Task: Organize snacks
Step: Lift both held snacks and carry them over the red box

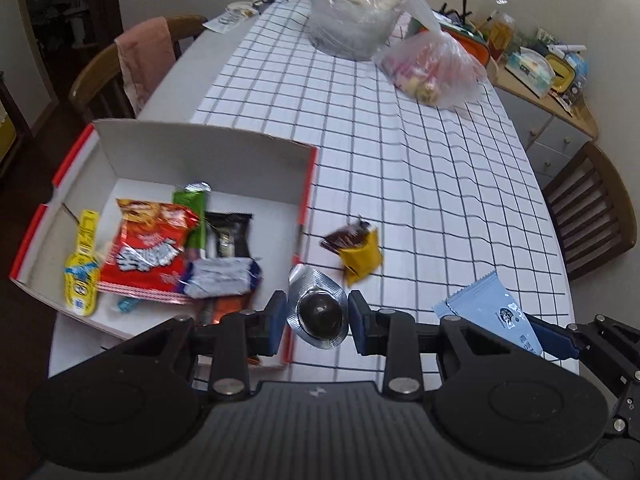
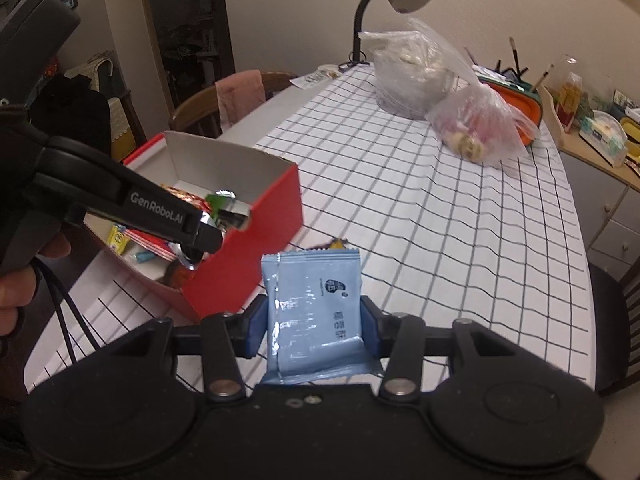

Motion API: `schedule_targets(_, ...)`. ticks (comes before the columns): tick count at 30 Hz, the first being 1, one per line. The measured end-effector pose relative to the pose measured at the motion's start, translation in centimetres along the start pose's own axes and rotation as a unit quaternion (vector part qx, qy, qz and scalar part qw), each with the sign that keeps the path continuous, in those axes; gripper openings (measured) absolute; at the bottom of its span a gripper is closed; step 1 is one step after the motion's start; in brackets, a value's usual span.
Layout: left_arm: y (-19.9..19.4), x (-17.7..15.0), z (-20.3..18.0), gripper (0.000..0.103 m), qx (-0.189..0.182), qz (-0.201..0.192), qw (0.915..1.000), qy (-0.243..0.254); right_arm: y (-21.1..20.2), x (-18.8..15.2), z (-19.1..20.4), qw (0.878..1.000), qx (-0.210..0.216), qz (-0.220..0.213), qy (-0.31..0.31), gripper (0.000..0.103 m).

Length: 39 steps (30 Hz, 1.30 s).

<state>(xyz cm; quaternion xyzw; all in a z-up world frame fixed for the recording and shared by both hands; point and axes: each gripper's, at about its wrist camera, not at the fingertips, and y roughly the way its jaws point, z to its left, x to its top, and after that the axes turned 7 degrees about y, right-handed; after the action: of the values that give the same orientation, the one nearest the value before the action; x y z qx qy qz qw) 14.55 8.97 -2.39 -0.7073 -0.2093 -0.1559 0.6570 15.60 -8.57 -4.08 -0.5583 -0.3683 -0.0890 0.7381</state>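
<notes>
Your left gripper is clamped on a silver foil snack with a dark dome, held above the near right corner of the red box. Your right gripper pinches a pale blue sachet upright between its blue pads, above the checked tablecloth just beside the box. Inside the box lie a red snack bag, a yellow packet and other wrappers. A brown and yellow wrapper rests on the cloth, just right of the box
</notes>
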Motion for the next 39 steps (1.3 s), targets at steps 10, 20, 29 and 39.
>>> schedule_targets(10,-1.5,1.5,7.5,0.032,0.026,-0.015,0.9994,-0.013,2.7,2.5,5.3,1.000,0.011,-0.004,-0.025,0.045)
schedule_targets(20,0.1,2.1,14.6,0.032,0.061,0.001,0.9977,-0.029,7.8,4.4,9.8,0.999,0.010,0.011,-0.049,0.045)
schedule_targets(29,3.7,2.5,19.2,0.032,0.092,0.032,0.9953,-0.003,13.3,5.2,12.8,0.996,-0.003,0.031,-0.086,0.045)
schedule_targets(39,7.3,1.6,20.2,0.032,0.095,0.071,0.9928,0.015,17.7,5.0,13.9,0.993,-0.010,0.072,-0.089,0.045)
